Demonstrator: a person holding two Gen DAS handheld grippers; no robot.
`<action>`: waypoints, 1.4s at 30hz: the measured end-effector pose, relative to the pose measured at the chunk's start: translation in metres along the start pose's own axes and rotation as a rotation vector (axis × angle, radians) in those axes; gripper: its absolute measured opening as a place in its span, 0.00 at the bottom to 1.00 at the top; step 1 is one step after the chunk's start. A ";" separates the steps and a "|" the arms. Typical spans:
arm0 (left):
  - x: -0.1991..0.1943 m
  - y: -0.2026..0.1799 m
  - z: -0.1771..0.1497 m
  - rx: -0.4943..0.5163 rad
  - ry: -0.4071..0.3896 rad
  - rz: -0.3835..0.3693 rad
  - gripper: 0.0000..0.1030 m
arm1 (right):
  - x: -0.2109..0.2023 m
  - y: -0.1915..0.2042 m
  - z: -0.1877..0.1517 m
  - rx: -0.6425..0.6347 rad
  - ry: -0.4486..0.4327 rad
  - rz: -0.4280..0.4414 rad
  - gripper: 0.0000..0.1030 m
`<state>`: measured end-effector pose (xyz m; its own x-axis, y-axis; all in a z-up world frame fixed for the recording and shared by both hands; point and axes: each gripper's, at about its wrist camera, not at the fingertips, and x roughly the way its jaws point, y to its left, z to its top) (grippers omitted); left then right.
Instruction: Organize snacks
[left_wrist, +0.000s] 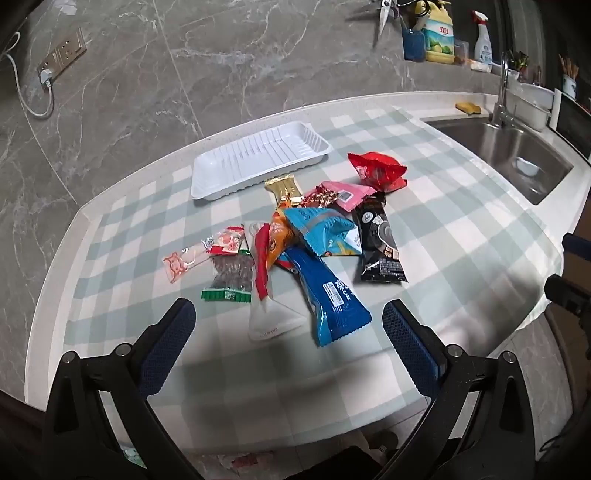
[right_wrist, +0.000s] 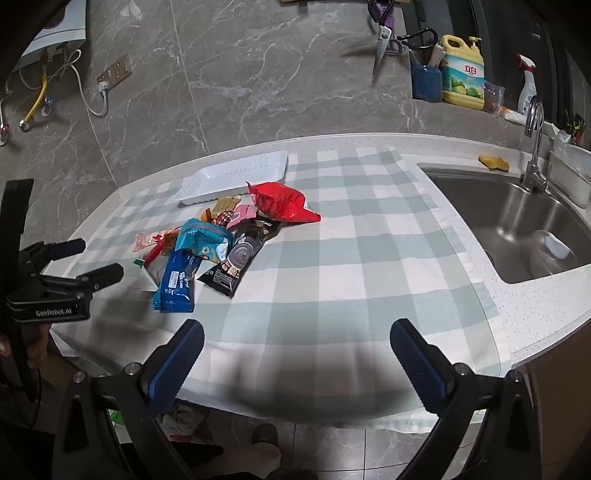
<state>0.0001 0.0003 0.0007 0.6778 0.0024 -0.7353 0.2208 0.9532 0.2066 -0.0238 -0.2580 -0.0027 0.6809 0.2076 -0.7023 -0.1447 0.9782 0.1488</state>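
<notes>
Snack pile (left_wrist: 314, 236): a loose heap of sealed wrappers lying on the green-and-white checked cloth (left_wrist: 443, 236) that covers the bench, just in front of the tray and well left of the steel sink (left_wrist: 517, 155). White plastic tray (left_wrist: 258, 158): ribbed floor, shallow rim, nothing in it; long axis runs from near left to far right in the left wrist view, with the gold wrapper (left_wrist: 286, 188) touching its near rim. Long blue cake bar (left_wrist: 328, 295): glossy, barcode side up, long axis running from the heap's middle toward the near right, its near end closest to the left tool (left_wrist: 288, 325). Black packet (left_wrist: 380, 243): flat, long axis running near to far on the heap's right side. Light blue packet (left_wrist: 325, 230): puffed, lying across the top of the heap. Red bag (left_wrist: 378, 171): crumpled, at the far right edge of the heap. Pink packet (left_wrist: 343, 194): flat, beside the red bag. Left tool: jaws wide apart, nothing between them, hovering just short of the heap. Right tool (right_wrist: 295, 350): jaws wide apart, gripping nothing, over bare cloth to the right of the heap.
</notes>
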 end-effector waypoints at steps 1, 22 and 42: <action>0.000 0.000 0.000 -0.004 -0.004 -0.001 1.00 | 0.000 0.000 0.000 0.003 0.001 0.003 1.00; 0.005 0.002 -0.006 -0.024 0.023 -0.009 1.00 | 0.005 0.006 0.005 0.002 0.008 0.034 1.00; 0.007 0.004 -0.005 -0.029 0.020 -0.007 1.00 | 0.007 0.010 0.008 0.003 0.010 0.033 1.00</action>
<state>0.0018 0.0059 -0.0068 0.6618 0.0012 -0.7497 0.2051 0.9616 0.1826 -0.0146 -0.2467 -0.0008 0.6685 0.2401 -0.7038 -0.1654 0.9707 0.1741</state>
